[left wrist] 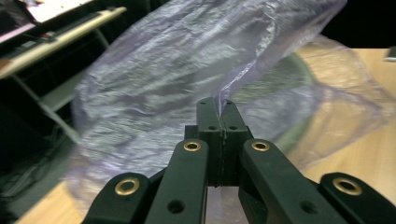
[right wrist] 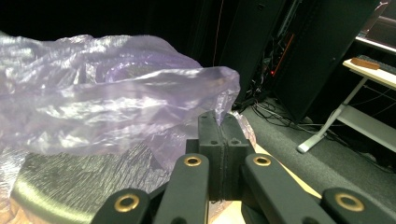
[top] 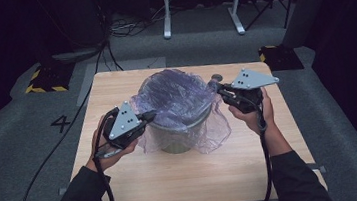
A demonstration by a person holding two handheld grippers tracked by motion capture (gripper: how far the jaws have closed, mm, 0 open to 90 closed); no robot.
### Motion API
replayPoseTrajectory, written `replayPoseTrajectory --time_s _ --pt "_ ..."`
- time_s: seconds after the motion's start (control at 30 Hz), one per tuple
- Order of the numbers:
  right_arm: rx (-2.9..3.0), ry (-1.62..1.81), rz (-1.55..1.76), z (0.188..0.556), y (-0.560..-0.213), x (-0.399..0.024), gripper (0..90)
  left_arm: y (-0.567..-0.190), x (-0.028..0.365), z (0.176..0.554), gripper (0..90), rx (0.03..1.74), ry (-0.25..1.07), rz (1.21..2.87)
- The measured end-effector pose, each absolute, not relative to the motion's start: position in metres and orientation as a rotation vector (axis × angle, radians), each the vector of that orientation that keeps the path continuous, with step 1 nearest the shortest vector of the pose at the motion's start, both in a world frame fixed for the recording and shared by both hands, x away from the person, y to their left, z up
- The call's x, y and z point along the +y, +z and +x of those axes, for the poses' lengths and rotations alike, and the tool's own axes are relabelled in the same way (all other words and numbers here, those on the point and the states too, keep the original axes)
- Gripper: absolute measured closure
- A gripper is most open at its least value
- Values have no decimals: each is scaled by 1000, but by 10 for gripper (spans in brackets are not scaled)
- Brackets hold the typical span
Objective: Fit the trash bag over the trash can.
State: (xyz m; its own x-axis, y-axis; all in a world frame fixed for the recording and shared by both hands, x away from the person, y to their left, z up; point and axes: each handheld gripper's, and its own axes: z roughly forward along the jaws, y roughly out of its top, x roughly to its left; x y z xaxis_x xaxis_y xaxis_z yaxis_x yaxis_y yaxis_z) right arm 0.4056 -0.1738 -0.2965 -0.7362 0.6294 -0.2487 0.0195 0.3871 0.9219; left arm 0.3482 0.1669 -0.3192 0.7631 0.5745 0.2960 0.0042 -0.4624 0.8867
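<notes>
A translucent purple plastic bag (top: 181, 97) lines a round pale bin (top: 176, 143) that stands in the middle of the wooden table (top: 185, 180). Its film puffs up over the rim and hangs down the outside. At the bin's left rim my left gripper (top: 152, 115) is shut on the bag's edge. The left gripper view shows the gripper (left wrist: 218, 105) with its jaws together, pinching a fold of the bag (left wrist: 177, 70). My right gripper (top: 215, 87) is shut on the bag's edge at the right rim. The right gripper view shows that gripper (right wrist: 218, 119) clamped on the film (right wrist: 116, 88) above the bin (right wrist: 70, 182).
A white-legged frame (top: 202, 7) stands on the grey carpet beyond the table. Yellow-and-black striped blocks (top: 46, 79) (top: 277, 55) sit near the table's far corners. Cables trail from both grippers off the near edge. A "4" (top: 61, 124) is marked on the floor at the left.
</notes>
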Motion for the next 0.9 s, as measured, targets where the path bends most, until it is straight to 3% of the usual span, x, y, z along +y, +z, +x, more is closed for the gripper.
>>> replayPoseTrajectory --time_s 0.9 --pt "2094 1260 695 462 -318 -170 898 -321 195 418 898 617 687 1875"
